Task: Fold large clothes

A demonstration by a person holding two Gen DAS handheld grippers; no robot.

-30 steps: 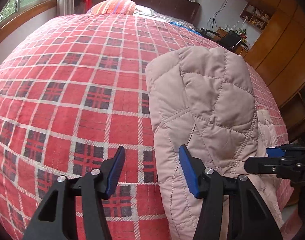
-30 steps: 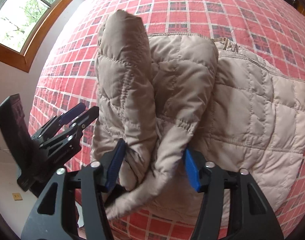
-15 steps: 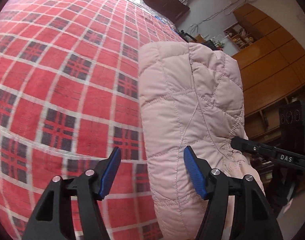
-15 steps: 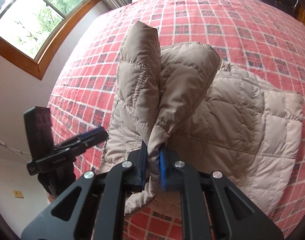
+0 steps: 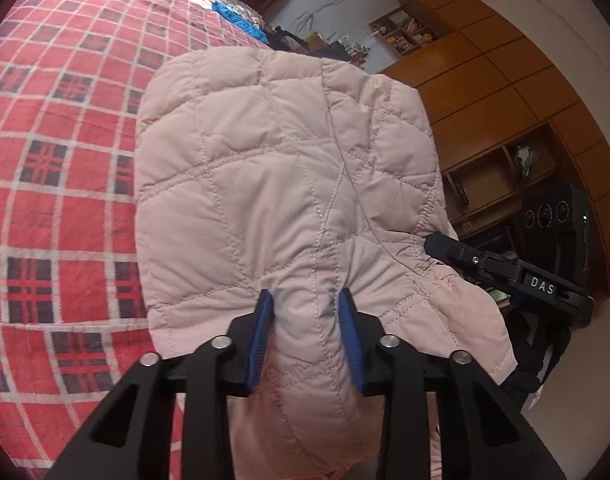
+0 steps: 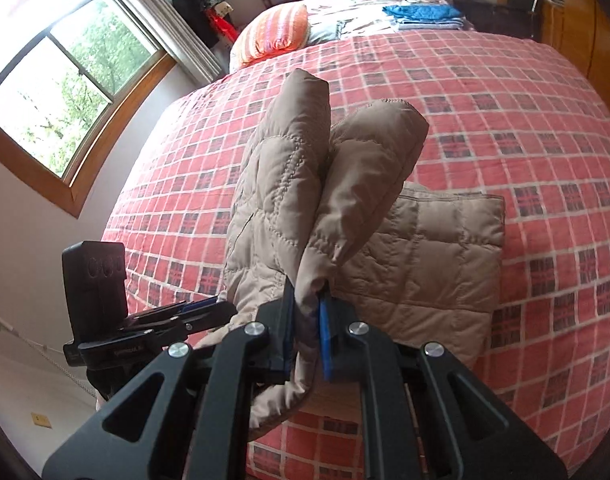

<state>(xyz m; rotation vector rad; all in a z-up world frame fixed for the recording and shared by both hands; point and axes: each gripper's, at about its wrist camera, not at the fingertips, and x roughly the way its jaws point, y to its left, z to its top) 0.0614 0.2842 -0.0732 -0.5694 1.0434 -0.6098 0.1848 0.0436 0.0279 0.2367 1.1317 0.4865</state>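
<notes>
The quilted jacket [image 6: 417, 256] lies partly folded at the near edge of the bed, on the red plaid bedspread [image 6: 505, 120], with its near portion lifted clear. Your right gripper [image 6: 305, 320] is clenched on a bunched sleeve end of the jacket. Your left gripper [image 5: 305, 320] pinches a thick fold of the same jacket between its 2 blue pads [image 5: 261, 332]. An orange striped pillow [image 6: 277, 34] sits at the headboard end.

Both grippers reach forward side by side, the left gripper [image 5: 305, 334] with its blue-padded jaws pinched on a bunched fold, the right gripper [image 6: 307, 334] beside it with jaws clamped nearly together on another.
</notes>
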